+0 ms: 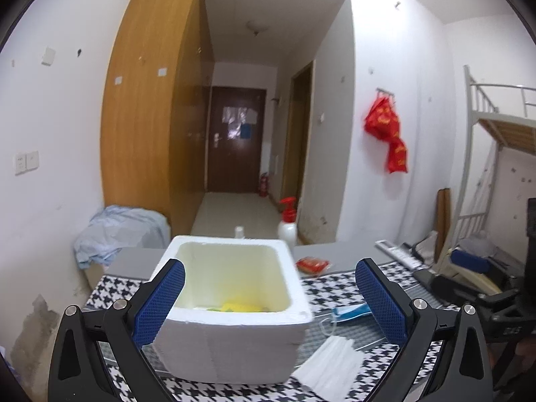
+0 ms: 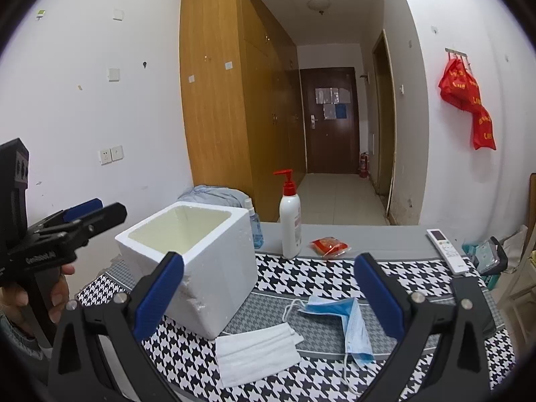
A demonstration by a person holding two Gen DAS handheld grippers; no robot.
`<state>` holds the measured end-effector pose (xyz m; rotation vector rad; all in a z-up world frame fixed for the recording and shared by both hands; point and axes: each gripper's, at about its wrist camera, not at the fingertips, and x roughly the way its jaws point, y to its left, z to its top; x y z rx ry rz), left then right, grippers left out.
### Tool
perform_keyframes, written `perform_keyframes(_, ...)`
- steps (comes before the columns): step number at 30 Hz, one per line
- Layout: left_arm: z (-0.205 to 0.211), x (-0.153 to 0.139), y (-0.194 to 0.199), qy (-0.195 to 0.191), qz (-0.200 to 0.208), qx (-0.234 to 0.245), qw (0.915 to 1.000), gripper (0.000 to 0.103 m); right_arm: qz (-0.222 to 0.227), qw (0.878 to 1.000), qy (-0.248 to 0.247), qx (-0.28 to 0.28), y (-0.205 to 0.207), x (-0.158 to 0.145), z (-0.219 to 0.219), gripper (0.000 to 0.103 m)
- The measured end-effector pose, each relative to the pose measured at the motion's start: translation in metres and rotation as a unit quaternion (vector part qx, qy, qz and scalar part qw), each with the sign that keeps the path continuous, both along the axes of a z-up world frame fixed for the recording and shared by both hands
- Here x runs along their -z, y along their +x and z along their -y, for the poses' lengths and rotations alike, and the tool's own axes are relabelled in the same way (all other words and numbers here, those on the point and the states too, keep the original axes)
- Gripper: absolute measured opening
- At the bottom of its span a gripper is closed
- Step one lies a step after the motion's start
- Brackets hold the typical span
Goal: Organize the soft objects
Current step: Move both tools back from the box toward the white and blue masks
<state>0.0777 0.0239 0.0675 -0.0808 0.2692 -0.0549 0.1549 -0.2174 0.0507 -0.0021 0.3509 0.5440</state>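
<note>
A white foam box [image 1: 234, 328] stands on the houndstooth tablecloth [image 1: 338, 288], with something yellow and green [image 1: 239, 307] at its bottom. My left gripper [image 1: 269, 298] is open and empty, its fingers either side of the box's near rim. A white face mask [image 2: 256, 348] lies flat by the box's front corner; it also shows in the left wrist view [image 1: 330, 365]. A blue face mask [image 2: 345, 321] lies crumpled right of it. My right gripper [image 2: 269, 294] is open and empty, above the masks. The box [image 2: 197, 261] stands to its left.
A white pump bottle with red top [image 2: 290, 224], a small blue spray bottle [image 2: 256, 229] and a red packet [image 2: 330, 246] stand at the table's far edge. A white remote [image 2: 447, 249] lies at the right. My left gripper's body [image 2: 63, 234] shows at far left.
</note>
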Motion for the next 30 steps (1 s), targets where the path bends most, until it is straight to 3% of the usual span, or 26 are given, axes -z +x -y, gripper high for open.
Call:
perform_keyframes(15, 0.032, 0.009, -0.038, 0.02, 0.024, 0.034, 0.9989, 0.102, 0.017, 1.0, 0.001, 0.016, -0.032, 0.001, 0.024, 0.103)
perform_keyframes(30, 0.046, 0.024, -0.041, 0.013, 0.015, 0.037, 0.9991, 0.102, 0.023, 0.999, -0.001, 0.025, -0.044, 0.012, 0.034, 0.103)
